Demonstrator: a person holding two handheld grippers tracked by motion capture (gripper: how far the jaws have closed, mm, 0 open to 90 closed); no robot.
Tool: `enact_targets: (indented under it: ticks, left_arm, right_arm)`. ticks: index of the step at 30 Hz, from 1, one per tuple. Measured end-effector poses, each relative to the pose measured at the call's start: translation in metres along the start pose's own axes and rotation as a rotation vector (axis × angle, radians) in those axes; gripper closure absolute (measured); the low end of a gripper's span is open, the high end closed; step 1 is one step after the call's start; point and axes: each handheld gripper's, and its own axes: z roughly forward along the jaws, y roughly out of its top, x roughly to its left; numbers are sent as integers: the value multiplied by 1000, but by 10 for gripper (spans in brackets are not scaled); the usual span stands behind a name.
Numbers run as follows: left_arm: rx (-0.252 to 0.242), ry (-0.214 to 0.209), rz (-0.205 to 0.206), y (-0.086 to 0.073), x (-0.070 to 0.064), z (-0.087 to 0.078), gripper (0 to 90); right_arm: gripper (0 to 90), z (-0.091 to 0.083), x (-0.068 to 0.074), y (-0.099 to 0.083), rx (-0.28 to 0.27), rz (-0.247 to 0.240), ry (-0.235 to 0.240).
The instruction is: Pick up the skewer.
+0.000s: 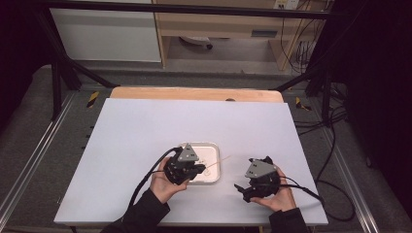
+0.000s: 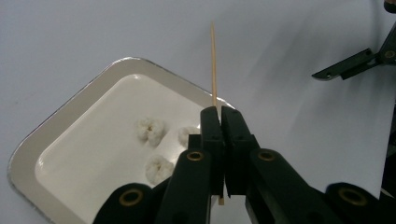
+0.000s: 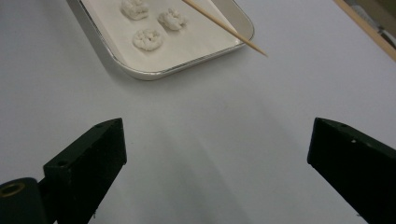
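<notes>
Left hand-held gripper (image 2: 218, 122) clamped on skewer (image 2: 214, 65) over tray (image 2: 56, 128) nr desk's front edge; right hand-held gripper (image 3: 217, 140) jaws apart. Risk: thin skewer could slip/pivot when pressed into a white piece (image 2: 150, 129).

Obstacles: shallow white rectangular metal tray (image 1: 214, 167) near centre; thin wooden skewer (image 1: 219, 161) projecting past its 3 o'clock rim. Free room: white tabletop (image 1: 145, 126) bare from 9 through 12 to 3 o'clock.
</notes>
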Motion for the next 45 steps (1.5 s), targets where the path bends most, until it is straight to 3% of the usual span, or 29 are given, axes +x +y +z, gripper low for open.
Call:
enact_targets:
  ticks: [3,6,7,10,14,15,16,19,25,29,32,36,45]
  left_arm:
    - [0,-13,12,6,-5,4,885]
    - [-2,-27,16,10,-9,9,885]
    - [1,-31,21,12,-11,11,885]
    - [18,-39,34,15,-14,16,885]
    - [37,-54,47,17,-17,21,885]
    - [43,-57,56,18,-17,22,885]
    - [47,-58,61,18,-18,23,885]
    - [62,-69,73,18,-18,26,885]
    - [87,-78,95,20,-20,30,885]
    - [92,-86,99,20,-20,31,885]
    - [100,-89,104,21,-20,32,885]
    - [102,-95,109,21,-21,32,885]
    - [105,-106,123,22,-25,32,885]
  right_arm:
    - [76,0,3,6,-8,-60,-13]
    - [89,-1,3,8,-8,-80,-14]
    - [103,-1,4,10,-1,-112,-21]
    - [124,-1,5,12,-3,-137,-26]
    - [201,-1,6,13,-23,-225,-46]
    - [201,-1,6,13,-23,-225,-46]
    - [242,0,8,13,-27,-269,-43]
    - [292,3,8,13,-16,-321,-32]
    - [368,8,9,15,-5,-385,-12]
    - [456,14,9,16,21,-479,-1]
    - [490,15,10,16,28,-511,0]
    - [585,17,12,17,27,-589,3]
    - [739,19,14,17,50,-673,15]
